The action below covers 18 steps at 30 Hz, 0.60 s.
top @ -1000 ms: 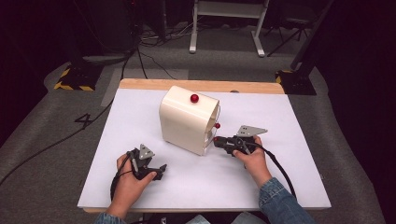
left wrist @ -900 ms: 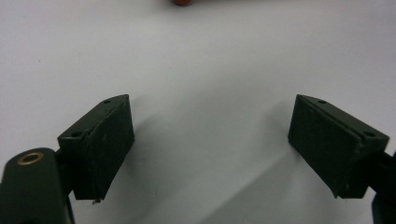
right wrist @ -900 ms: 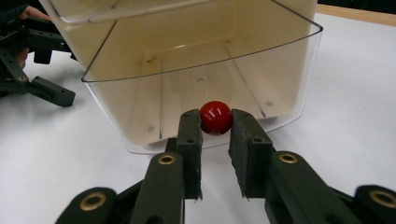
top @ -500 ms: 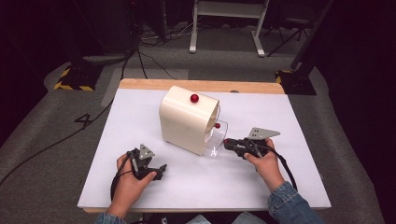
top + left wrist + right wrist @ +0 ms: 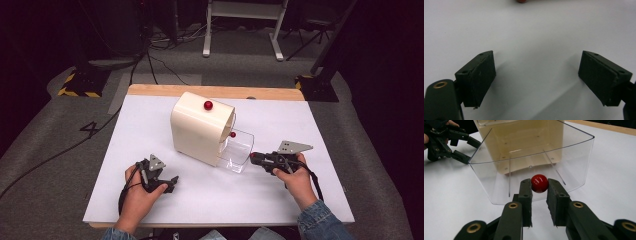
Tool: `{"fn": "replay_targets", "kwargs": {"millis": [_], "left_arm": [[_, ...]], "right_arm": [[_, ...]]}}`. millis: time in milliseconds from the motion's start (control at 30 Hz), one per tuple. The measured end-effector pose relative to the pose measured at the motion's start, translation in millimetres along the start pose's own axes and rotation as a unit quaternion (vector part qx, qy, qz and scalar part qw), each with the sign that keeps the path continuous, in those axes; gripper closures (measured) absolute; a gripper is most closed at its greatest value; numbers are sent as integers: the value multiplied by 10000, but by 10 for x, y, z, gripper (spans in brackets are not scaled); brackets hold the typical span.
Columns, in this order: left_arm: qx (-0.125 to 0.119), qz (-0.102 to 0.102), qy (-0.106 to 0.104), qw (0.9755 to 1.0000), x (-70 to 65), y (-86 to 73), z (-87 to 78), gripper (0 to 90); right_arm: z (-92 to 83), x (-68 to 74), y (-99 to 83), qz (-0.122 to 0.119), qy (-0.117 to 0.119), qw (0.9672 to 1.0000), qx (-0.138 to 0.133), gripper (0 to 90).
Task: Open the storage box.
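Observation:
A cream box (image 5: 200, 131) stands on the white table (image 5: 150, 125), with a red knob (image 5: 208, 105) on its top and a second red knob (image 5: 232, 134) on its open front. A clear plastic drawer (image 5: 236, 151) sticks out of the box's lower front toward the right. My right gripper (image 5: 253, 158) is at the drawer's front wall. In the right gripper view the gripper (image 5: 539, 185) is shut on the drawer's red ball knob (image 5: 539, 183). My left gripper (image 5: 171, 183) rests on the table in front of the box, open (image 5: 536, 77) with nothing between its jaws.
Bare white tabletop lies around the box. A wooden strip (image 5: 215, 91) edges the table's far side. Beyond it are grey floor, cables (image 5: 150, 55) and a white stand (image 5: 240, 25). In the right gripper view the left gripper (image 5: 472, 151) lies past the drawer's left corner.
My right gripper has moved right and toward me, drawing the clear drawer out of the cream box. The left gripper has stayed put.

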<state>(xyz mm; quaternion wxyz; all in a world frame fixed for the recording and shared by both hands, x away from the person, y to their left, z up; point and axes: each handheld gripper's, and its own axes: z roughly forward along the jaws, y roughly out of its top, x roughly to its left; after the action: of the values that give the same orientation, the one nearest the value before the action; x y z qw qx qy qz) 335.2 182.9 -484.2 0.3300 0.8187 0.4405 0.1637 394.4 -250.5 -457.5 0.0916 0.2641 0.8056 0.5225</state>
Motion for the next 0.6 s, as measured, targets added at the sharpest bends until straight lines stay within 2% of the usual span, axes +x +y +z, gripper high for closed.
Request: {"fn": "replay_targets", "kwargs": {"millis": [200,600], "left_arm": [[0,15,5,10000,1,0,-1,143],[10,3,7,10000,0,2,-1,143]], "right_arm": [[-108,-7,-80,63,-35,10000,-19,745],[-166,-42,-200,130,-94,9998,118,743]]}}
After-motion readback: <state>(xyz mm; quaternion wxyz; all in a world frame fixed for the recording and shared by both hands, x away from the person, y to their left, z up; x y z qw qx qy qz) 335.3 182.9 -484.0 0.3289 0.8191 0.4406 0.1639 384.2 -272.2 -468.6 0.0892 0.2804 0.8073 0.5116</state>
